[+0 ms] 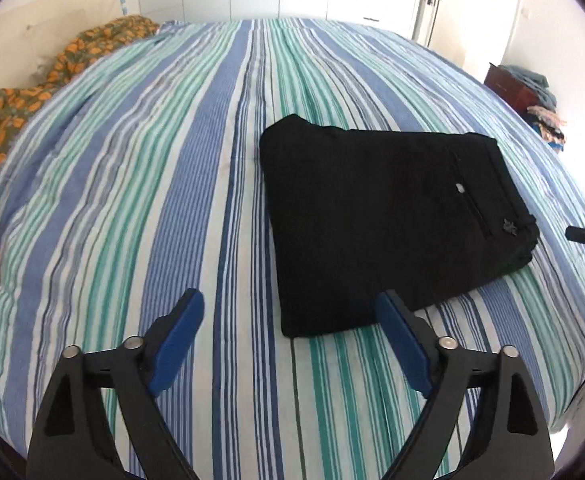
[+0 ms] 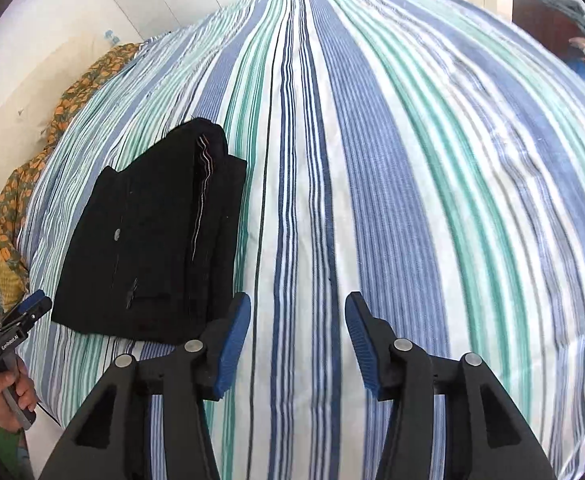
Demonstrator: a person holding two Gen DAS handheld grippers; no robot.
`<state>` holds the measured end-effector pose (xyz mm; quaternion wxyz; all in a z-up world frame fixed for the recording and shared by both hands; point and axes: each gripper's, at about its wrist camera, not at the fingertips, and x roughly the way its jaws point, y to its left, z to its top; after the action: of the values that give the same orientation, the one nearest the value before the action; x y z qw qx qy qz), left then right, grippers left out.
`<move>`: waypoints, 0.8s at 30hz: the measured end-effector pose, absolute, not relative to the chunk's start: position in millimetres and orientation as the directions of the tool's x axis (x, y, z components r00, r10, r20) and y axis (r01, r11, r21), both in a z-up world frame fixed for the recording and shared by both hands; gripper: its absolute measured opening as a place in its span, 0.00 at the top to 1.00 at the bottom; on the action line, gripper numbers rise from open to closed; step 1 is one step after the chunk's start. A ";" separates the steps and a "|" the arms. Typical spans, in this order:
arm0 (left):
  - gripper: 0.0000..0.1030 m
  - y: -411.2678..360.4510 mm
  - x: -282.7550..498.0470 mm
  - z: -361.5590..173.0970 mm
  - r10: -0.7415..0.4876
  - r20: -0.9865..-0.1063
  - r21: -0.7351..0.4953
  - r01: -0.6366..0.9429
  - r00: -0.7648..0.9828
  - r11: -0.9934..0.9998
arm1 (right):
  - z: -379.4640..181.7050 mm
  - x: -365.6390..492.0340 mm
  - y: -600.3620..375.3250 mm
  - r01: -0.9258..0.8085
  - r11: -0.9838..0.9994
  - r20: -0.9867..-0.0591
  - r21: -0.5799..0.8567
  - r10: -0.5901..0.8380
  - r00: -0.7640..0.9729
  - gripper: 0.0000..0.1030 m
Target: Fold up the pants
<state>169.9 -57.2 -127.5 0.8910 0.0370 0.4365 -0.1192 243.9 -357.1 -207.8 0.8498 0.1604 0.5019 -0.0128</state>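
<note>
While both tools hang clear of the cloth, the step in hand reads as a last check of the finished fold.

Pants: the black pants (image 1: 392, 220) lie on the striped bedspread (image 1: 172, 200) as a compact, several-layer rectangle, flat, with a zip pocket on the top face.

Left gripper: the left gripper (image 1: 290, 312) is released, its jaws spread wide with nothing between them; it hovers just in front of the near corner of the bundle.

Right gripper: the right gripper (image 2: 298, 314) is also released and empty, jaws moderately apart over bare bedspread, just to the right of the bundle.

Stage: folding looks essentially done; only tidying seems left.

Weak spot: in the right wrist view the far right edge shows layers slightly stepped, with a lifted hump at the far corner.

How to finish well: a light downward press on that hump, pads flat, would likely settle it; pinching or dragging risks sliding the upper layers apart.

Surroundings: a patterned orange cloth (image 1: 20, 120) lies bunched at the far left edge of the bed, well apart from the bundle.
</note>
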 end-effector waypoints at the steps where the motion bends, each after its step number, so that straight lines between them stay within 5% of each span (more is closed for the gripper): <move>1: 0.08 -56.9 156.3 -119.0 -0.184 -0.769 -0.031 0.252 0.612 0.967 | -198.4 228.3 -354.5 0.172 0.956 -0.848 0.237 0.118 0.516 0.24; 3: 0.06 -57.3 132.5 -102.9 -0.157 -0.738 0.018 0.251 0.657 0.968 | -180.4 198.8 -340.9 0.153 0.967 -0.824 0.202 0.083 0.560 0.00; 6: 0.01 -61.7 102.7 -75.8 -0.092 -0.683 0.078 0.198 0.725 0.977 | -159.1 159.2 -317.2 0.139 0.979 -0.805 0.150 0.039 0.592 0.00; 12: 0.01 -51.9 93.9 -55.7 -0.134 -0.726 -0.045 0.147 0.675 0.988 | -160.5 101.8 -270.6 0.126 0.989 -0.784 0.075 -0.020 0.621 0.00; 24: 0.01 -40.4 52.1 -29.9 0.060 -0.634 0.092 -0.001 0.771 0.996 | -136.4 37.9 -201.3 0.084 0.996 -0.741 0.019 -0.043 0.671 0.00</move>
<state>52.1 -40.4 -29.9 0.9401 0.0431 0.3377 0.0162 37.9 -201.3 -136.4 0.9136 0.0257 0.4043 -0.0348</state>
